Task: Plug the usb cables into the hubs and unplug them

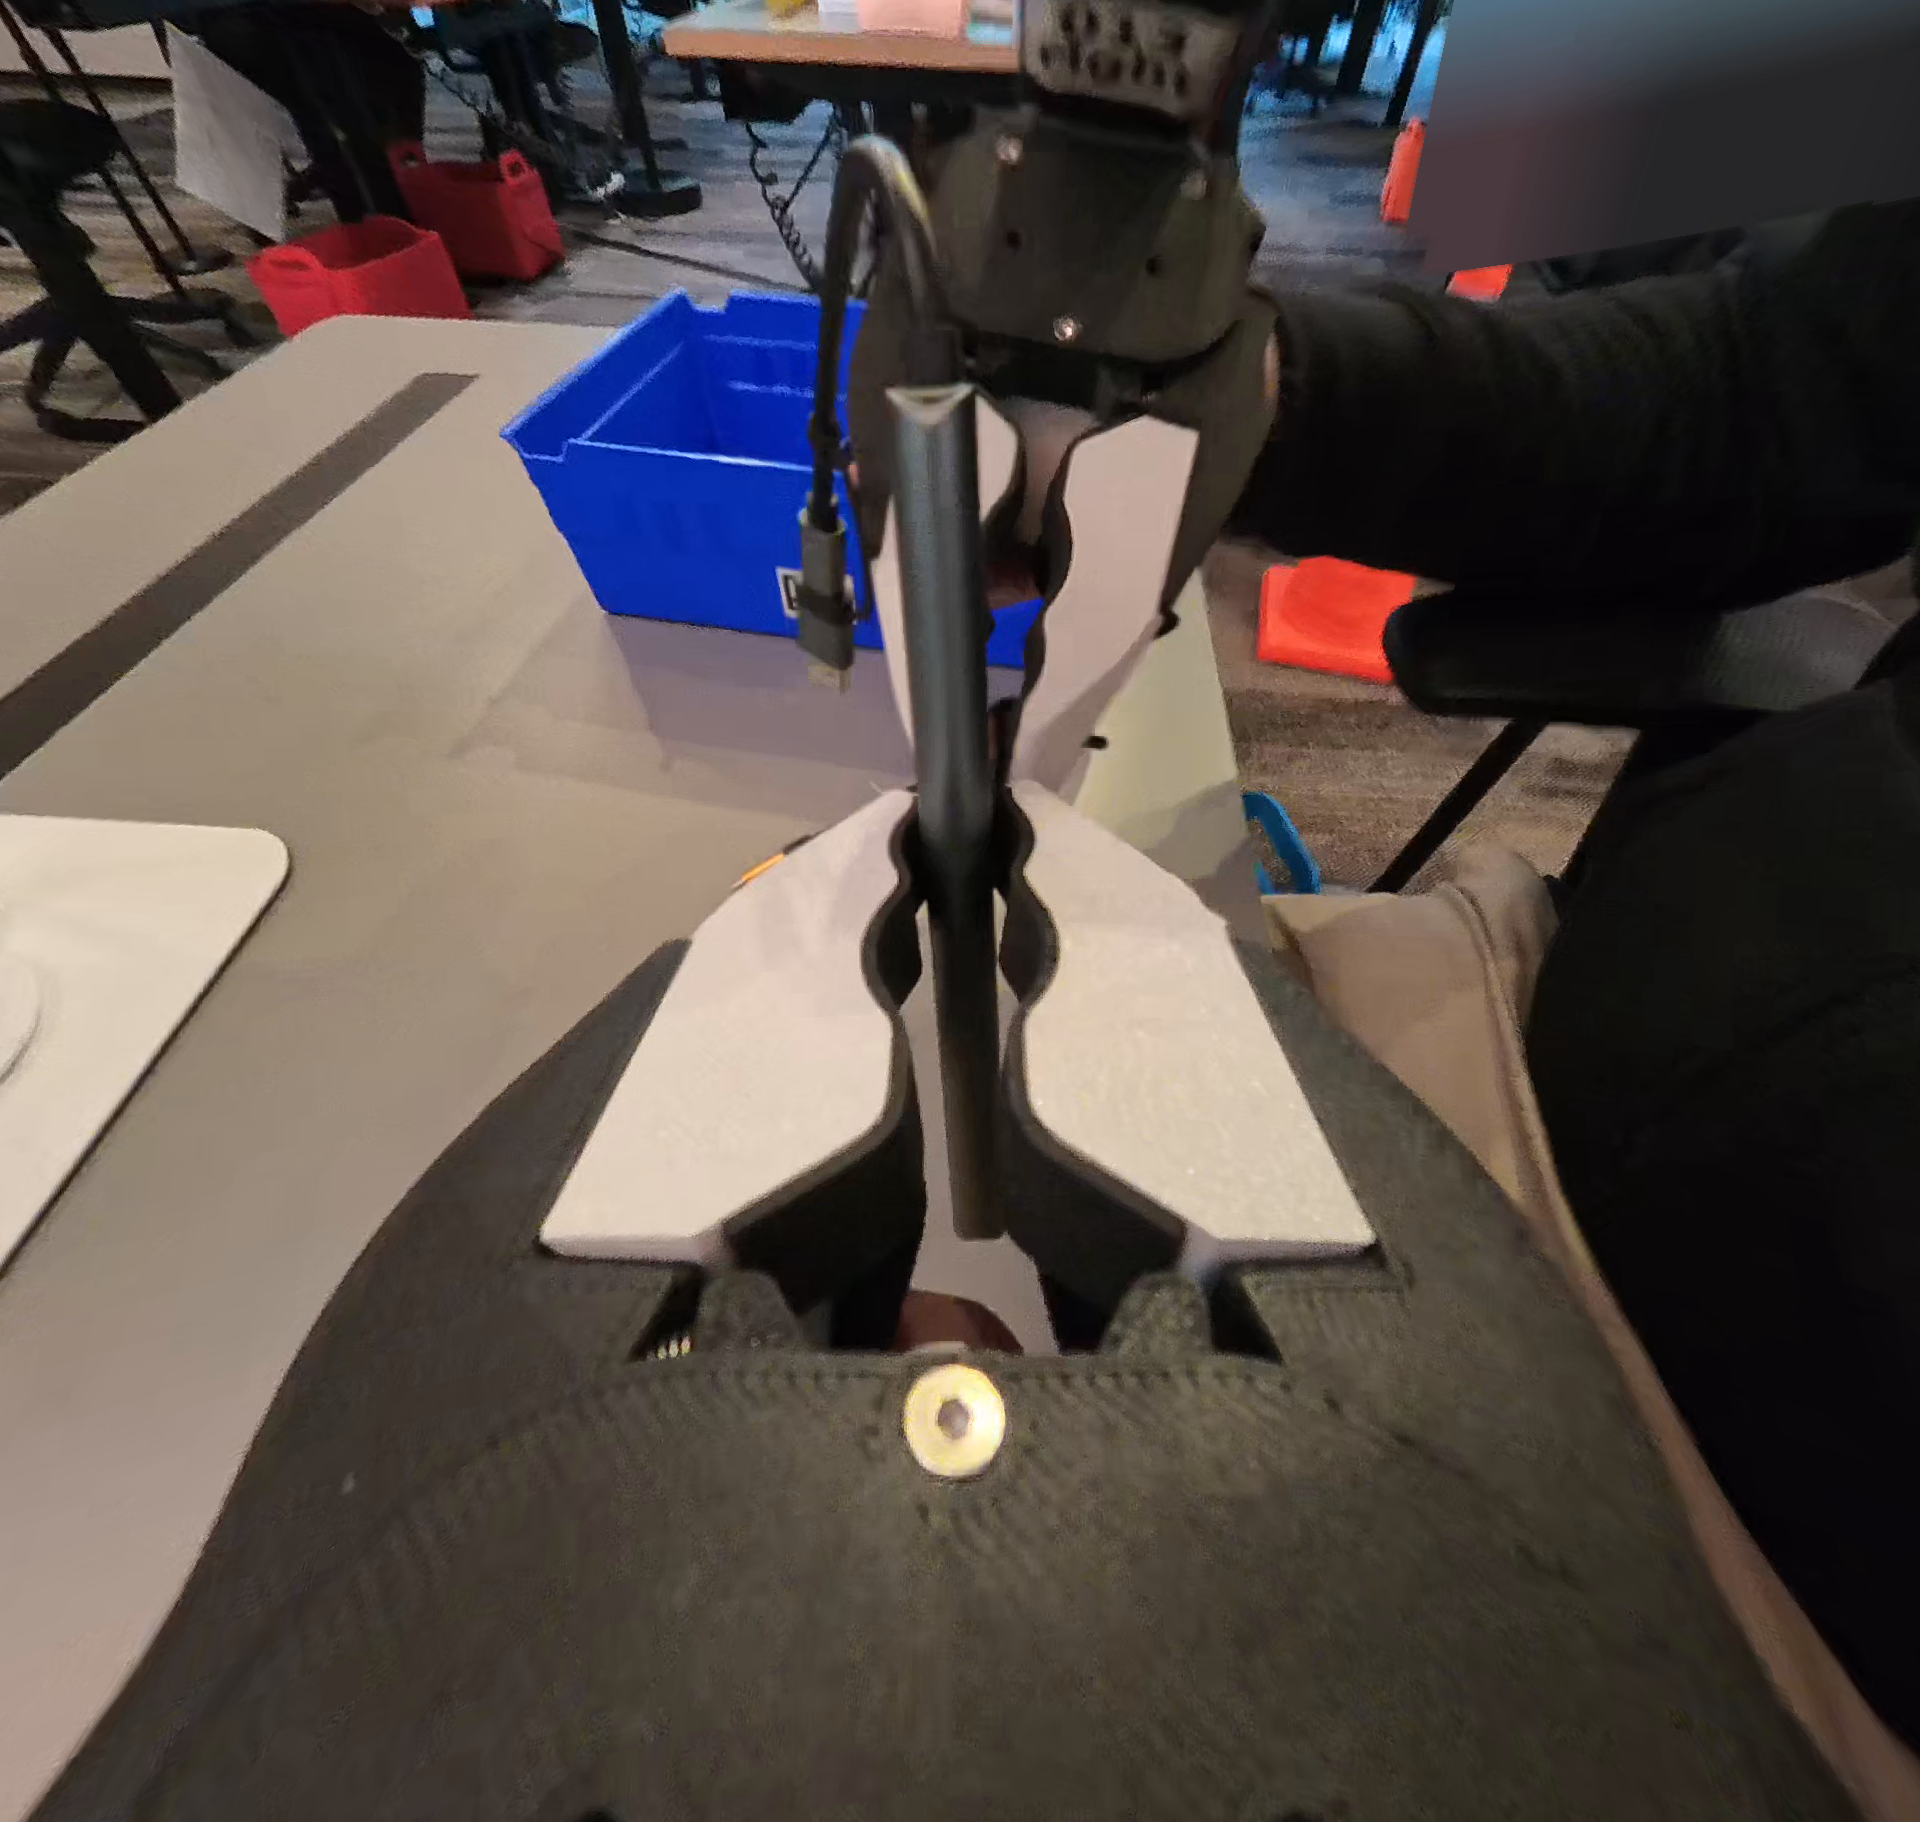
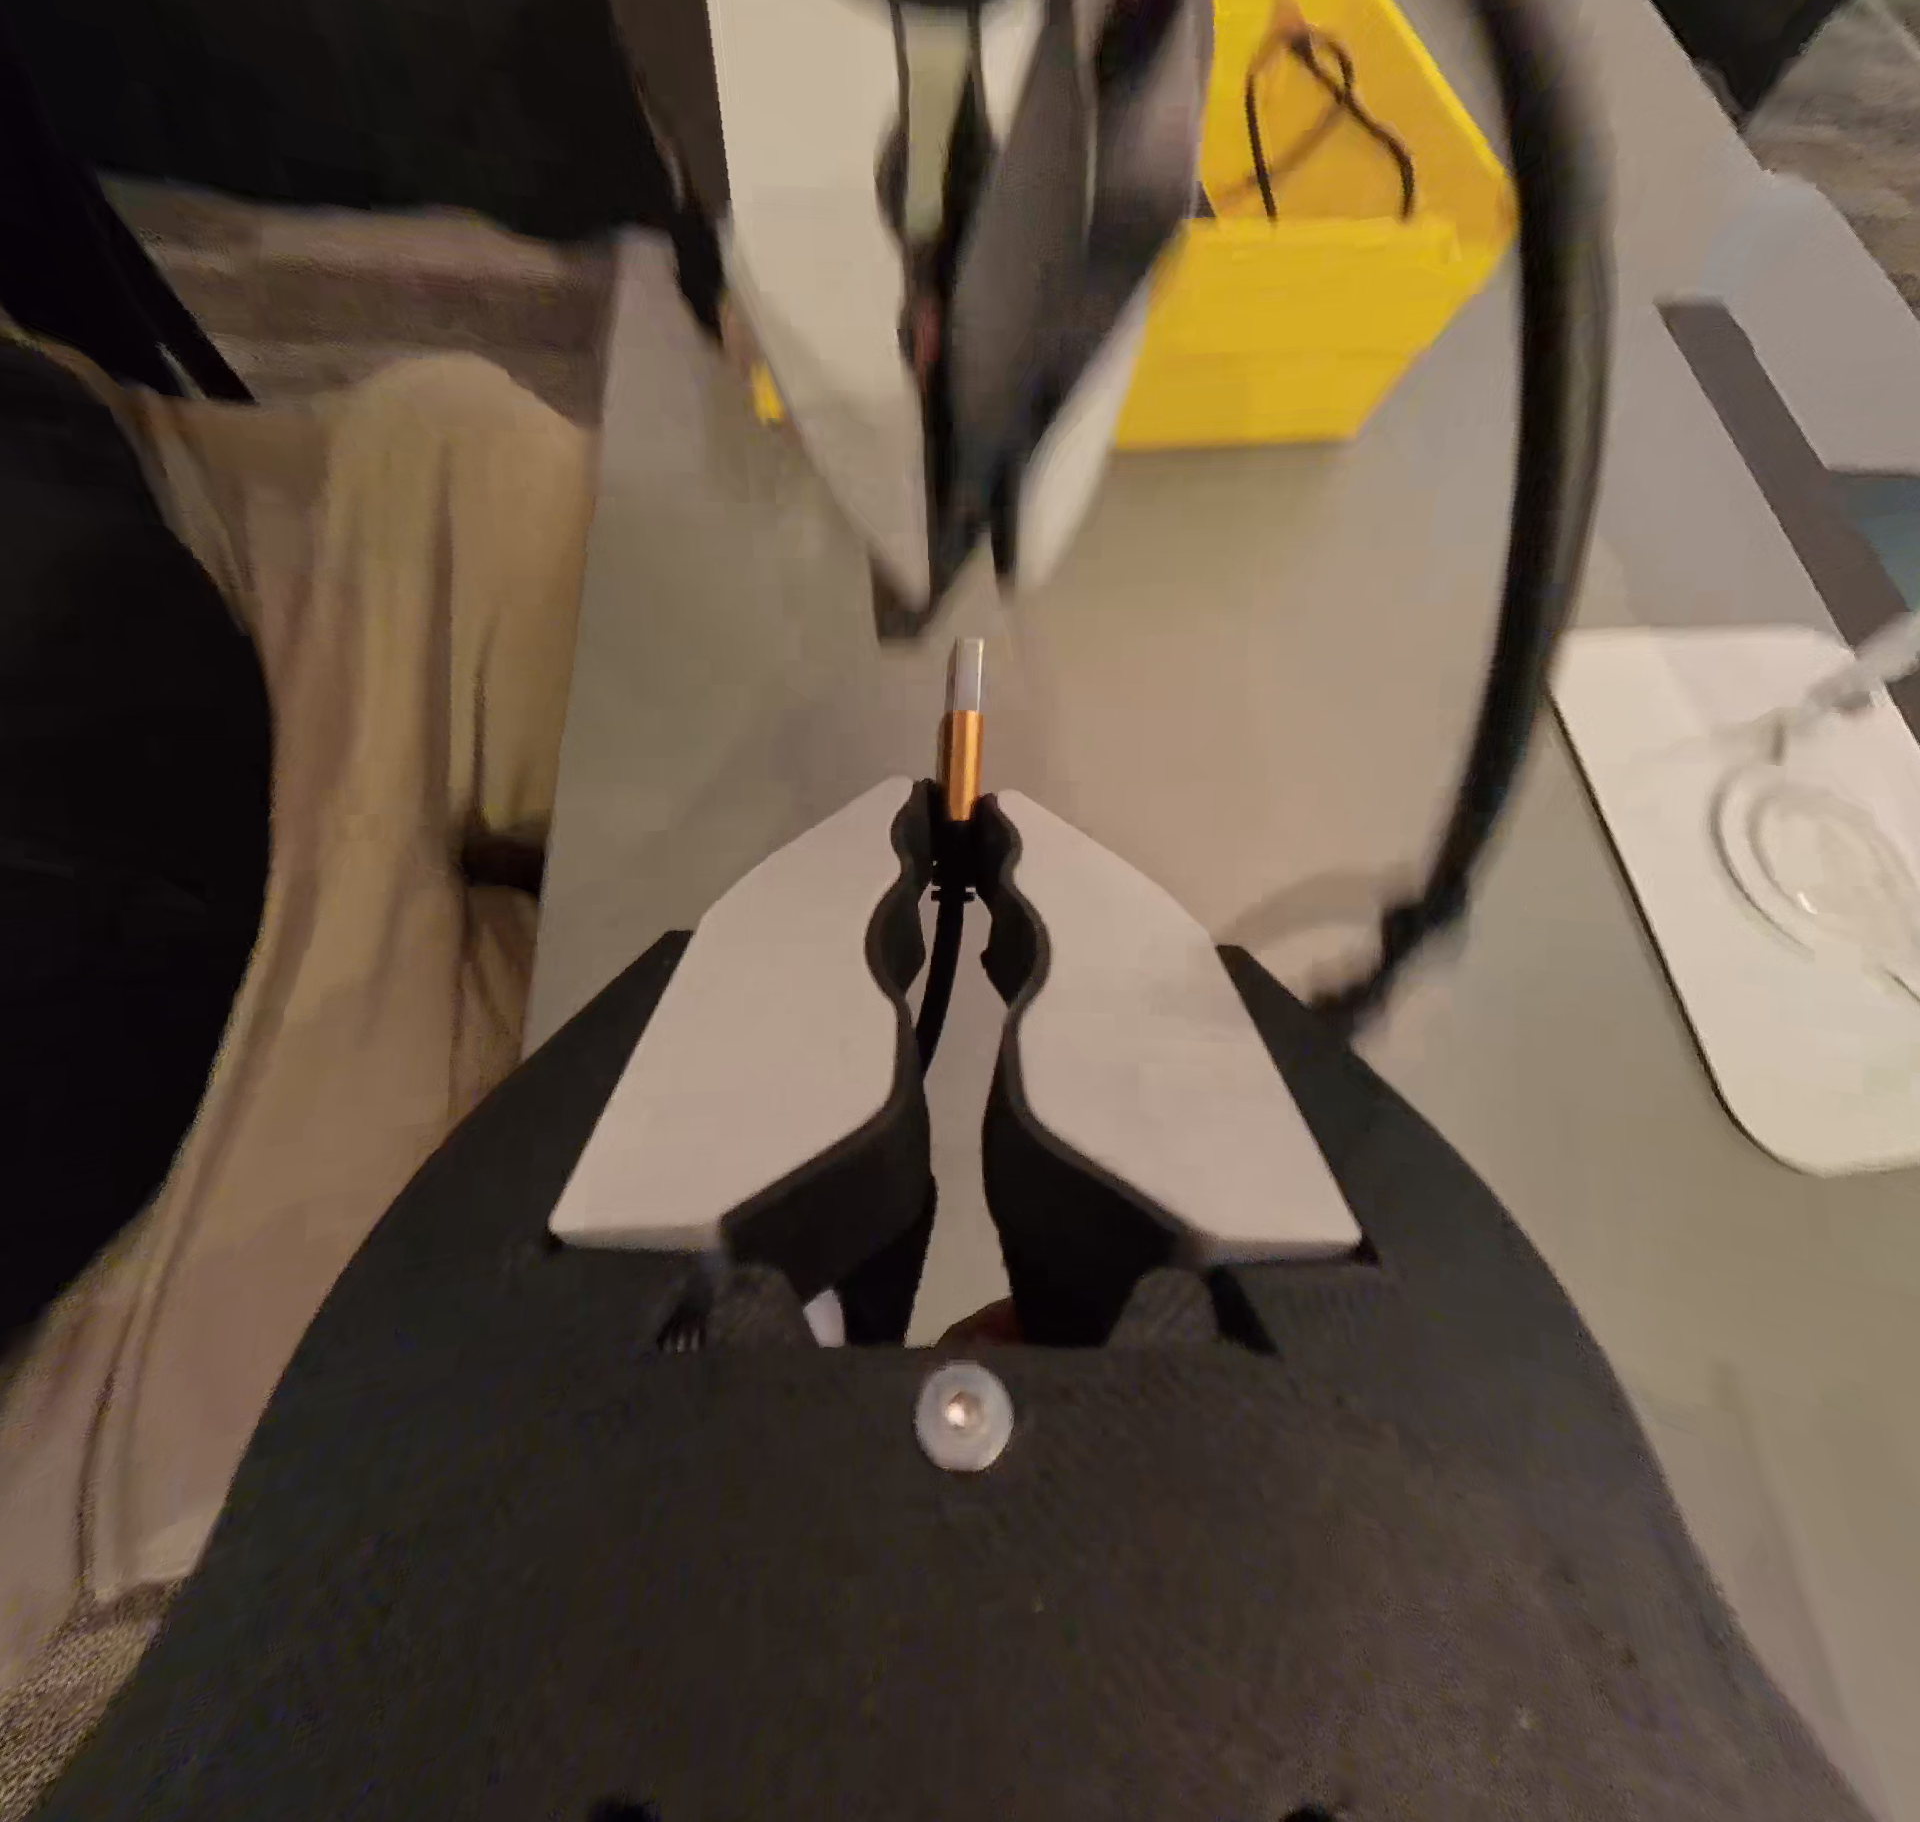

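Observation:
My left gripper (image 1: 961,816) is shut on a slim dark grey USB hub (image 1: 935,629), seen edge-on and pointing forward. The hub's own short cable loops over its far end, and its plug (image 1: 826,598) hangs free on the left. My right gripper (image 2: 961,806) is shut on a USB plug with an orange collar and silver tip (image 2: 964,723). The tip points at the blurred left gripper (image 2: 956,567) and the hub (image 2: 971,370), with a small gap showing. The right gripper (image 1: 1101,546) faces me in the left wrist view, just behind the hub.
Both grippers are over a grey table (image 1: 416,733). A blue bin (image 1: 665,484) stands behind the hub. A yellow bin (image 2: 1309,297) holds black cable. A black cable (image 2: 1538,525) arcs at the right. A white pad (image 2: 1766,889) lies nearby. A person's dark sleeve (image 1: 1558,401) is on the right. My right fingertips sit around 4 centimetres from my left ones.

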A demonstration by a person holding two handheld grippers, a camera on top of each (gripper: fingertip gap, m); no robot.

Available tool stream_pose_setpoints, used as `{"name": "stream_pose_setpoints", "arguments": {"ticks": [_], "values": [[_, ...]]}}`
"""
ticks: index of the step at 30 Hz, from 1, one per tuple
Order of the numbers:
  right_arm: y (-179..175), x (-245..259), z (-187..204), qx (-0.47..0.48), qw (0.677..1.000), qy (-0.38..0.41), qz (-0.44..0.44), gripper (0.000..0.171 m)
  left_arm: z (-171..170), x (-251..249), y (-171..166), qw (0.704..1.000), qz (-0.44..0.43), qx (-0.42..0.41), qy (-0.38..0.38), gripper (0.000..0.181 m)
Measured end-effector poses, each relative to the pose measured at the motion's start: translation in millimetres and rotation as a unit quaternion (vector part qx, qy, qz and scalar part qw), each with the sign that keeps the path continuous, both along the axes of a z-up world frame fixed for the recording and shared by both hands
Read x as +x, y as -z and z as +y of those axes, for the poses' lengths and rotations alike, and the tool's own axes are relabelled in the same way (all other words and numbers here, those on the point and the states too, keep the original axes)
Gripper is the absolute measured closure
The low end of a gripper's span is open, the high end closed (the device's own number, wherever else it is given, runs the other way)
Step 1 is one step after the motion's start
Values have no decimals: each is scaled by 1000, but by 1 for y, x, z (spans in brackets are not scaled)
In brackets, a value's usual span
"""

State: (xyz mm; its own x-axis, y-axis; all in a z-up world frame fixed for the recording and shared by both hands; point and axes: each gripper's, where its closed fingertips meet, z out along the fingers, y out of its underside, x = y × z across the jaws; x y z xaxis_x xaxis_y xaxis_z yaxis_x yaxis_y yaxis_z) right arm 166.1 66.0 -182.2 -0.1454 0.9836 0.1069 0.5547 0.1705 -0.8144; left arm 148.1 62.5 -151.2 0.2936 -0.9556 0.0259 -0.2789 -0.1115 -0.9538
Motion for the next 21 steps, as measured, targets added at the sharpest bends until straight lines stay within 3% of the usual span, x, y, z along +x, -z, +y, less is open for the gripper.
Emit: {"name": "stream_pose_setpoints", "arguments": {"ticks": [1, 5, 14, 21], "values": [[-1, 9, 9, 1, 1000, 19, 0, 164, 1, -11, -6, 1000, -10, -7, -1, 170], [-24, 35, 24, 14, 998, 58, 23, 164, 8, -36, -29, 999, -36, 17, -33, 170], [-122, 140, 58, 116, 968, 211, 77, 164, 17, -40, -21, 998, -19, 17, -58, 170], [-118, 226, 76, 155, 932, 327, 27, 164, 22, -44, -14, 997, -15, 10, -69, 170]]}}
